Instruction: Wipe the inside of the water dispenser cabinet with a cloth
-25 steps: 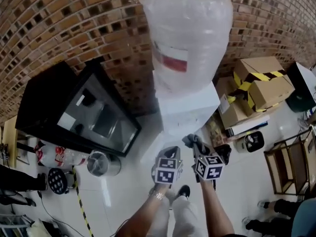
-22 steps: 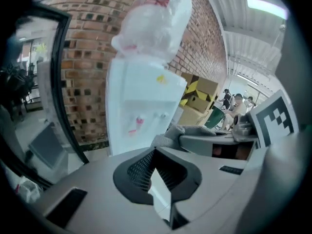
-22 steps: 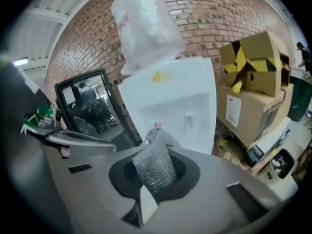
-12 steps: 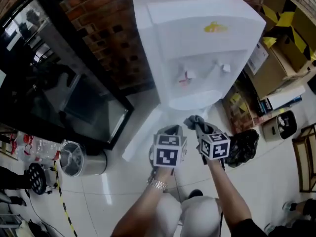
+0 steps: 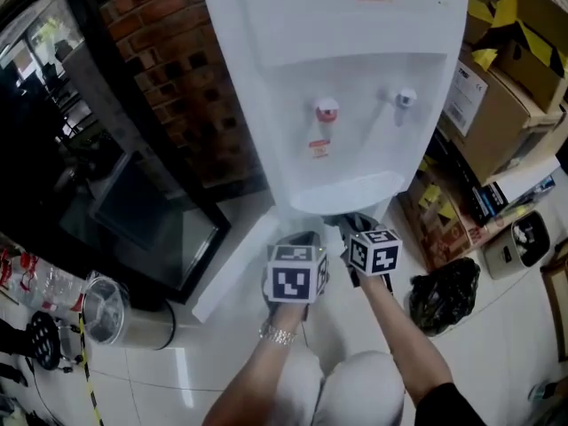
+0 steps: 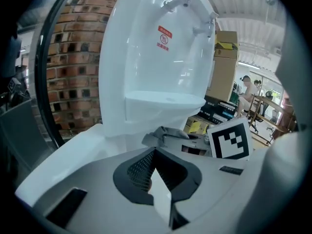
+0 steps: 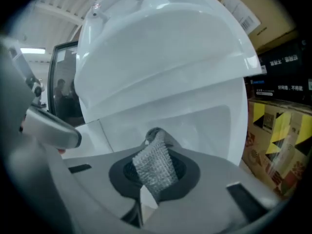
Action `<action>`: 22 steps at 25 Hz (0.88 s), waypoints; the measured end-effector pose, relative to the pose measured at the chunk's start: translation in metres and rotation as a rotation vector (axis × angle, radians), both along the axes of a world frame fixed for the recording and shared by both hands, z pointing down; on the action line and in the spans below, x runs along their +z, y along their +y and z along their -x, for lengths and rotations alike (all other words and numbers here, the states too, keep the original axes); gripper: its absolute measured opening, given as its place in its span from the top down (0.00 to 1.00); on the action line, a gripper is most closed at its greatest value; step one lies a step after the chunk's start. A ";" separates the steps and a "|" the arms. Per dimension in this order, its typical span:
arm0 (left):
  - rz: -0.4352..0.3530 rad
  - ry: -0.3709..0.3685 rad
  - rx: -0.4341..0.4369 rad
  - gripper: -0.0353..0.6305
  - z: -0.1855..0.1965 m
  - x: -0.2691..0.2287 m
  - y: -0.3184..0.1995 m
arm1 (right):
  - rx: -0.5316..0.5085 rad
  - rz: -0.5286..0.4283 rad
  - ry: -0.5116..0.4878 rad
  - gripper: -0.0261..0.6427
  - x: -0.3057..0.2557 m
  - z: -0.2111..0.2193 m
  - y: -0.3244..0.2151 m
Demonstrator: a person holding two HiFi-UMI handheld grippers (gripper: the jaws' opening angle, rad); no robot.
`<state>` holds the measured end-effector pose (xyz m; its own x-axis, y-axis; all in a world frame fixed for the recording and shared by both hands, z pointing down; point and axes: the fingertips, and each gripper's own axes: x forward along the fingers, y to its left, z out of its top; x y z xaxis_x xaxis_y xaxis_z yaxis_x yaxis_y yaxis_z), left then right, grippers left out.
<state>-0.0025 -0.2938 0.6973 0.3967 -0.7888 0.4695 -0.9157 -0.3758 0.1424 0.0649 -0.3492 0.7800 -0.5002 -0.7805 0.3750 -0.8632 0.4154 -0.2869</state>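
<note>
Over the last second our view drops from the big bottle on top down to the front of the water dispenser [image 5: 346,87]. The bottle is out of frame now, and the red tap [image 5: 327,111] and blue tap [image 5: 405,98] sit in the middle of the head view. Both grippers have come forward with us and now hang low, just under the drip ledge, close to the lower body of the machine.

The right gripper [image 7: 148,184] has its jaws pinching the grey cloth [image 7: 156,165], whose knitted end stands up between them and points at the white recessed panel below the ledge. The left gripper [image 6: 155,177] has its jaws pressed together with nothing between them. It is held just beside the right one.

A white panel [image 5: 232,269] angles out to the left at the foot of the dispenser. We take it for the cabinet door swung open, though the head view does not show the inside, because the ledge overhangs it.

We read this as the approach nearly finished: the cloth is gripped and aimed at the lower compartment but is not yet touching any surface. No wiping has begun. The next move needs the right gripper to go lower and further in, beneath the ledge.
</note>
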 end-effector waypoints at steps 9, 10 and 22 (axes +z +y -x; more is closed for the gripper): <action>0.004 -0.012 -0.005 0.94 0.015 0.011 0.012 | -0.135 -0.088 -0.024 0.93 0.002 0.055 -0.022; 0.002 -0.013 -0.010 0.94 0.018 0.010 0.014 | -0.147 -0.064 -0.008 0.93 0.015 0.060 -0.023; -0.051 -0.057 -0.005 0.94 0.030 -0.009 0.026 | -0.194 0.283 0.206 0.93 0.171 0.069 0.012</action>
